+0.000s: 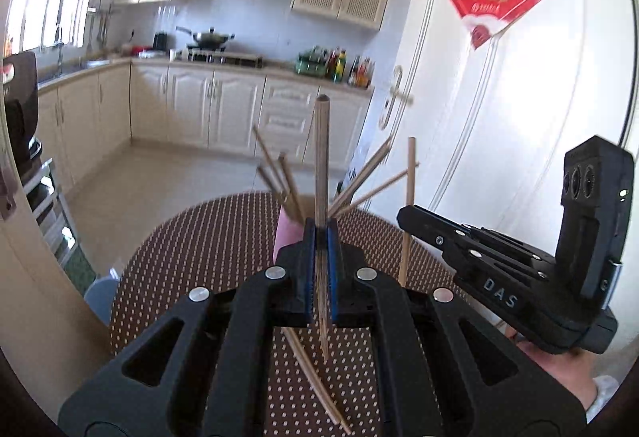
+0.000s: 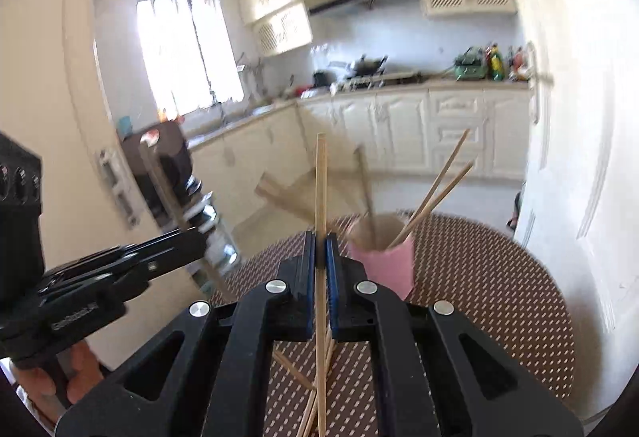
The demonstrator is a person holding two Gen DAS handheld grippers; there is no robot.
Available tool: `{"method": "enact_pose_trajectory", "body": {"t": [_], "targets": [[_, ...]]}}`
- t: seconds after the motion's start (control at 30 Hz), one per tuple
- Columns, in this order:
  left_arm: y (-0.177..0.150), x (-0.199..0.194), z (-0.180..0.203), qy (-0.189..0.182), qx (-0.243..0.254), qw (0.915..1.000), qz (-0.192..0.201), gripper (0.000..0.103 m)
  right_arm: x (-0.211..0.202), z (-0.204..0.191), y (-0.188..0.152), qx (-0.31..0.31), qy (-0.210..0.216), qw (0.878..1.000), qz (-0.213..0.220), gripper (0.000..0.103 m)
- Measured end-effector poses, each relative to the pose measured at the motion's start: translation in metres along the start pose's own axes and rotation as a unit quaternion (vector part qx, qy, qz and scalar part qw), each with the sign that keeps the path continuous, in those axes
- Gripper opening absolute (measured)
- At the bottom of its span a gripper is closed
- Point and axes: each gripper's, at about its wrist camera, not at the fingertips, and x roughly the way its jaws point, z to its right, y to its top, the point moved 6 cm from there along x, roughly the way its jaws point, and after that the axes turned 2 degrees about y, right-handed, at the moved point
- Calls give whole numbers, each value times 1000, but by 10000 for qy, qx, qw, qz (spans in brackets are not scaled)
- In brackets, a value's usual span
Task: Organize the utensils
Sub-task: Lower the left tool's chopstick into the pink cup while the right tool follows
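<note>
My left gripper (image 1: 320, 233) is shut on a dark wooden chopstick (image 1: 322, 157) that stands upright above the table. Behind its left finger sits a pink cup (image 1: 286, 235) with several chopsticks fanning out of it. To the right, my right gripper (image 1: 407, 218) holds a pale chopstick (image 1: 409, 197) upright. In the right wrist view, the right gripper (image 2: 320, 241) is shut on that pale chopstick (image 2: 320, 189), and the pink cup (image 2: 383, 257) stands just right of its fingers. The left gripper (image 2: 191, 237) shows at the left with its blurred dark chopstick (image 2: 167, 189). Loose chopsticks (image 1: 315, 381) lie on the table under both grippers.
The round table (image 1: 191, 257) wears a brown dotted mat. A white door (image 1: 499, 117) with a red paper decoration stands close on the right. A dark appliance (image 2: 159, 165) on a white rack is to the left. Kitchen cabinets (image 1: 223, 109) line the far wall.
</note>
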Motion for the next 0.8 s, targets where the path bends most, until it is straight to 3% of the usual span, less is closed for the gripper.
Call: {"method": "enact_pose_trajectory", "body": {"t": [0.3, 0.47, 0.8], "targets": [[39, 4, 9, -93, -61, 9986, 513, 6, -12, 27, 35, 23, -405, 9907, 1299, 4], [65, 8, 10, 83, 19, 9944, 1049, 6, -6, 45, 53, 106, -585, 9816, 1817, 4], [94, 43, 6, 265, 4, 9879, 1527, 6, 20, 63, 71, 135, -855, 9685, 2335, 4]]}}
